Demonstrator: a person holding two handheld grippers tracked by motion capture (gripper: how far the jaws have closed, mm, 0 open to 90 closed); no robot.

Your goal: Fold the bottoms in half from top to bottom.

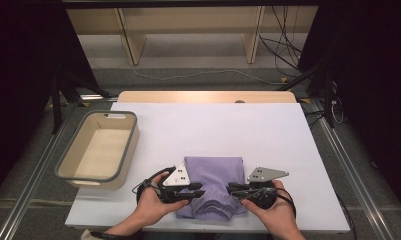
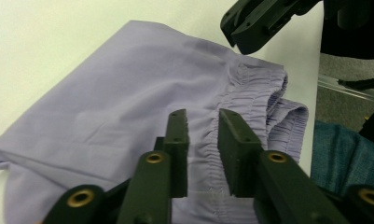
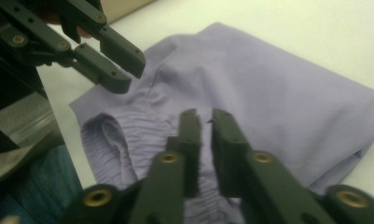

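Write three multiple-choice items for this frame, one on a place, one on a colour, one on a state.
1. Where does the beige plastic bin with a grey rim stand?
A. At the table's left side
B. On the folded garment
C. At the table's right edge

2. What colour is the folded cloth garment with an elastic waistband?
A. Red
B. Lilac
C. Green

3. What is in the bin?
A. A folded towel
B. Nothing
C. A gripper

Answers: 1 A, the high view shows it left of the garment. 2 B, all three views show pale purple cloth. 3 B, its bare floor shows from above.
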